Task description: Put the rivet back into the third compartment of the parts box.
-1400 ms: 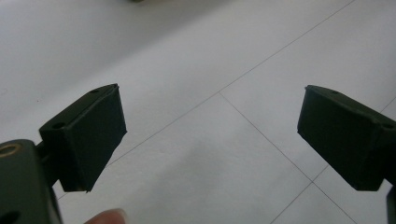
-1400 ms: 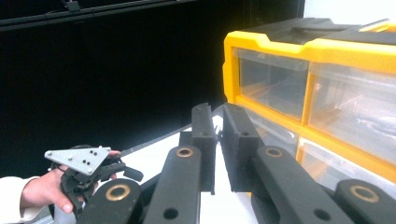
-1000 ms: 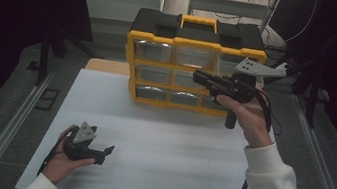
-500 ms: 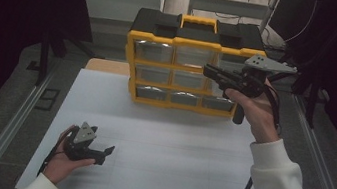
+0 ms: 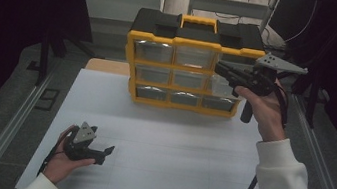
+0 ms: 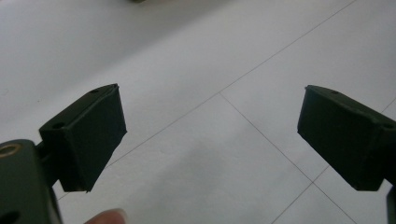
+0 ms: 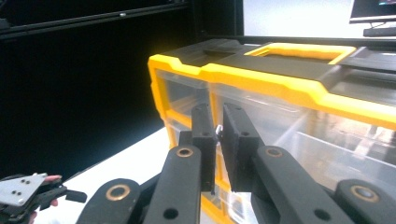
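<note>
Yellow-and-black drawer organizer (image 5: 188, 67) stands upper centre of the high view, at the far edge of the white table (image 5: 174, 146). Right gripper (image 5: 220, 69), centre right, jaws nearly pressed together, pinching a tiny shiny bit I can't identify, in front of the organizer's right drawers. Left gripper (image 5: 106, 152), lower left, jaws spread, empty, low over the table.

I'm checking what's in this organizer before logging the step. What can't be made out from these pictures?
- Yellow and black plastic drawer organizer: contents unreadable in the high view, drawer fronts small and glary.
- Its right drawers: partly covered there by the right gripper and hand.
- Small shiny speck between the nearly closed jaws in the right gripper view: too small to identify.
- Left gripper: open over the white table.
</note>
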`<state>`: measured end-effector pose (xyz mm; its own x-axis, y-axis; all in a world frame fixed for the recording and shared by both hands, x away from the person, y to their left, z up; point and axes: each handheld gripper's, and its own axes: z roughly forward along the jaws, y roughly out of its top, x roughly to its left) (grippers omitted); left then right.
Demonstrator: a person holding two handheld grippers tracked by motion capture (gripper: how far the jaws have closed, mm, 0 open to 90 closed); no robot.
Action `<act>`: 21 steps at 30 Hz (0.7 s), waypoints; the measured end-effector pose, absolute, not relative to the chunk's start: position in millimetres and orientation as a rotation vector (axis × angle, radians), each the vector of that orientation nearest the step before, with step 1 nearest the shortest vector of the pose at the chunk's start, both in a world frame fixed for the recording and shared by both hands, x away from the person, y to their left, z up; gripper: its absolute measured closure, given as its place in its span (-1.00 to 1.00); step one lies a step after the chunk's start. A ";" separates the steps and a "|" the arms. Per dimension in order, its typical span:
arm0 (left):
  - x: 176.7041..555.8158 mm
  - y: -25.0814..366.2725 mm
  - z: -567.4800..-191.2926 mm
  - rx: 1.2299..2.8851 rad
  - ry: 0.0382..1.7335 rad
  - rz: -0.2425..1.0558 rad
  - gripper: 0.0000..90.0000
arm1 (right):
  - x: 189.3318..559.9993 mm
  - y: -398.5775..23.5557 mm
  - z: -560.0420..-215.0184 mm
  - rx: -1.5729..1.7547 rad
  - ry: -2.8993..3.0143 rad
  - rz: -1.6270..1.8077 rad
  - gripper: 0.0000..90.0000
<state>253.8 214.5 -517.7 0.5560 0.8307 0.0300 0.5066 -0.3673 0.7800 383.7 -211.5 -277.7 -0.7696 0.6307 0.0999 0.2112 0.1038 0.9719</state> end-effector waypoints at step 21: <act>254.0 214.1 -518.0 2.044 1.072 0.549 -0.82 | 396.9 -235.5 -273.8 0.948 1.936 1.562 0.85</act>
